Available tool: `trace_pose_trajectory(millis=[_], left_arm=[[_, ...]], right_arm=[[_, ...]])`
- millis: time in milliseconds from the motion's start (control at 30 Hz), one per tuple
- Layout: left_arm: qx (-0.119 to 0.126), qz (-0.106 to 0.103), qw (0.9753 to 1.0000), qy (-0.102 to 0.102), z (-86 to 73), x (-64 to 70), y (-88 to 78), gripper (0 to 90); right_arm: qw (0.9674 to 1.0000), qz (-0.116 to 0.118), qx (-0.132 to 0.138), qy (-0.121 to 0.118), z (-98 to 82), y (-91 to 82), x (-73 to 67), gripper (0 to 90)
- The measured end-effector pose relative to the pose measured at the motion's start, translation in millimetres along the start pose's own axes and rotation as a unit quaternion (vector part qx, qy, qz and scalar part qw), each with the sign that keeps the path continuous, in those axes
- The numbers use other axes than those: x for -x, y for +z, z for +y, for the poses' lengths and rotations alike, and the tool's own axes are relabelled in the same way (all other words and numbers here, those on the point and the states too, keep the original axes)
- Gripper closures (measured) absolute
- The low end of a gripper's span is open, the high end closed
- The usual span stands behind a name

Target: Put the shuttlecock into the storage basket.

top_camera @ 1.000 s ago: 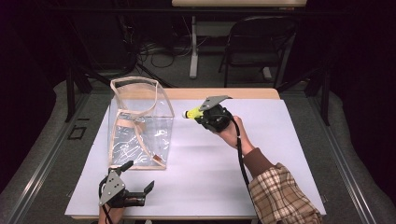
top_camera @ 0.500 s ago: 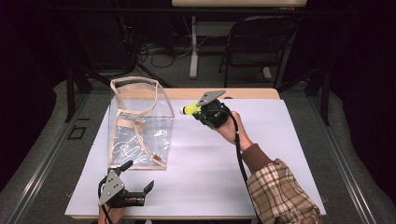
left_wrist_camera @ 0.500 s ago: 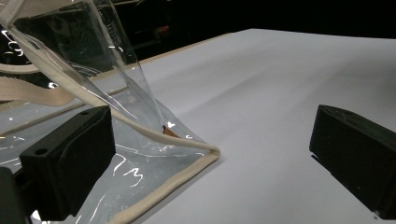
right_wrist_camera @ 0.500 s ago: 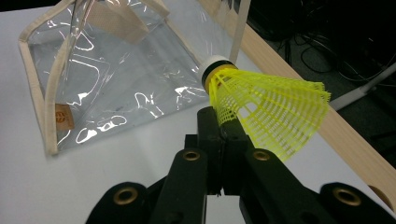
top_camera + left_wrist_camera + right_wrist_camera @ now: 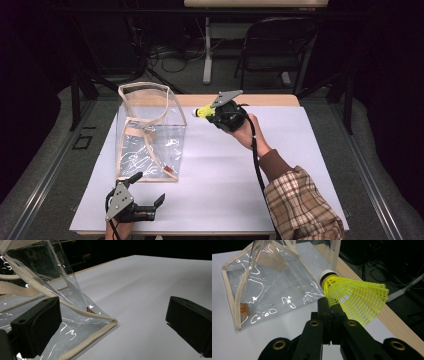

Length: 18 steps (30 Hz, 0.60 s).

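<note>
A clear plastic bag with beige trim stands upright, its mouth up, on the left half of the white table. My right gripper hovers just right of the bag's top, shut on the skirt of a yellow shuttlecock. In the right gripper view the shuttlecock is pinched between the jaws, its white cork pointing toward the bag. My left gripper rests on the table by the bag's near corner, open. The bag's corner lies between its spread fingers.
A wooden table edge runs along the far side. Beyond it are a dark folding chair, a white stand leg and floor cables. The person's plaid sleeve crosses the table's right front.
The right gripper with the shuttlecock has edged slightly up and toward the bag's top. The left gripper has stayed in place.
</note>
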State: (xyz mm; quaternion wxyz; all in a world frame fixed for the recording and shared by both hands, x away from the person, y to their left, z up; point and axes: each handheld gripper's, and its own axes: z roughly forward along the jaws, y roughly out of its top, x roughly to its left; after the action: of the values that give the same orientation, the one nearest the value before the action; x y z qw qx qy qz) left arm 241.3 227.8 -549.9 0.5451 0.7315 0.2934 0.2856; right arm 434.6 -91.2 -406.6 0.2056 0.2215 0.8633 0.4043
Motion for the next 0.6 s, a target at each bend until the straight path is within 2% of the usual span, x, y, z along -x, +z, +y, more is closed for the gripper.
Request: trace_pose_trajectory(millis=[333, 600], left_arm=[[0.001, 0.000, 1.0000, 0.001, 0.1, 0.3, -0.1, 0.1], [0.002, 0.000, 1.0000, 0.001, 0.3, 0.4, -0.3, 0.1]], right_arm=[[0.9999, -0.006, 0.002, -0.010, 11.4, -3.3, 4.4, 90.0], [0.9999, -0.008, 0.002, -0.006, 16.4, -2.1, 6.1, 90.0]])
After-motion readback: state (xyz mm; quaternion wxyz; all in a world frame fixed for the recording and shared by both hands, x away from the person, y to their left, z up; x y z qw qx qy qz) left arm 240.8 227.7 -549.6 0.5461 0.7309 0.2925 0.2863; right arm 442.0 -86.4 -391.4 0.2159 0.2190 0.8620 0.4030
